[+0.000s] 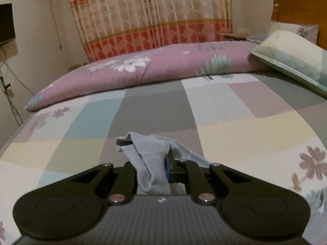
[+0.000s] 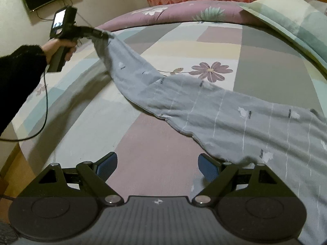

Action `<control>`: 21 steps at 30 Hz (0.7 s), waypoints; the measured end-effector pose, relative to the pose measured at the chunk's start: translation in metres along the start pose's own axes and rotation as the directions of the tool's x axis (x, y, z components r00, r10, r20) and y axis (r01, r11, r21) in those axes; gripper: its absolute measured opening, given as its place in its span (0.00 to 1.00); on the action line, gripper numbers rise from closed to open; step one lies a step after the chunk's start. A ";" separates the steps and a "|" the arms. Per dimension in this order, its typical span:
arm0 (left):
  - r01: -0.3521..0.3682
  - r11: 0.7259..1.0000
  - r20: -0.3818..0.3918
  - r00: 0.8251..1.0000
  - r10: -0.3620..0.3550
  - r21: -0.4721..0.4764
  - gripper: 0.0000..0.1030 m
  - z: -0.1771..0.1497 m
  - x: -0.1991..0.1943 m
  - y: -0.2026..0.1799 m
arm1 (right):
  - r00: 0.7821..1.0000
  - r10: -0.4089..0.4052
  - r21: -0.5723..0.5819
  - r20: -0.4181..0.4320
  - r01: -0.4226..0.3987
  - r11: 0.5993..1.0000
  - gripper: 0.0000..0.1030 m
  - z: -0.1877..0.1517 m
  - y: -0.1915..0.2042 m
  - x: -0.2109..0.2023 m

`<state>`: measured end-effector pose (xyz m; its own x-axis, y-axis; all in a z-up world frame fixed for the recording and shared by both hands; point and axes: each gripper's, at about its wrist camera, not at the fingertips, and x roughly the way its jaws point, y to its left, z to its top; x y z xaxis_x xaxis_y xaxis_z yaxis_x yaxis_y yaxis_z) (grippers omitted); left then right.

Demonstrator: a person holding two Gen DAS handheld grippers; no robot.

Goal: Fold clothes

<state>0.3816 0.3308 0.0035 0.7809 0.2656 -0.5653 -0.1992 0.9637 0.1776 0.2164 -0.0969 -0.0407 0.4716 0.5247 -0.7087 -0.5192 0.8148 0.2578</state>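
- Two grippers: left gripper (image 2: 106, 34) clamps the grey garment's (image 2: 204, 110) end, lifted; right gripper (image 2: 157, 168) spread wide, empty.
- Keep the fabric taut above the bed (image 2: 155, 147); grip the near hem squarely.

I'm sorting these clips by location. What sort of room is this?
Most likely a bedroom: a bed with a patchwork sheet, a pillow by a wooden headboard, and curtains behind.
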 end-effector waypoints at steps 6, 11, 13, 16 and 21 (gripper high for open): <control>-0.009 1.000 0.088 0.996 0.012 -0.023 0.07 0.029 0.005 0.010 | 1.000 0.010 0.002 0.016 -0.010 1.000 0.87 0.009 -0.002 0.006; 0.025 0.997 0.183 0.983 -0.011 -0.072 0.07 0.042 0.000 0.019 | 1.000 0.008 0.013 0.022 -0.008 1.000 0.87 0.012 -0.006 0.011; 0.012 0.997 0.122 0.993 -0.002 -0.074 0.07 0.034 0.016 0.020 | 1.000 0.010 0.020 0.017 -0.011 1.000 0.87 0.012 -0.006 0.014; -0.008 0.997 0.029 1.000 0.011 -0.077 0.07 0.021 0.040 0.021 | 1.000 0.012 0.016 0.007 -0.012 1.000 0.87 0.011 -0.005 0.016; -0.075 0.994 -0.122 0.990 0.065 -0.078 0.17 -0.005 0.075 0.026 | 1.000 0.017 0.015 0.000 -0.017 1.000 0.87 0.011 -0.007 0.018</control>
<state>0.4320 0.3760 -0.0384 0.6881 0.3291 -0.6466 -0.3031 0.9401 0.1560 0.2365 -0.0899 -0.0479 0.4629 0.5387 -0.7039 -0.5164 0.8094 0.2798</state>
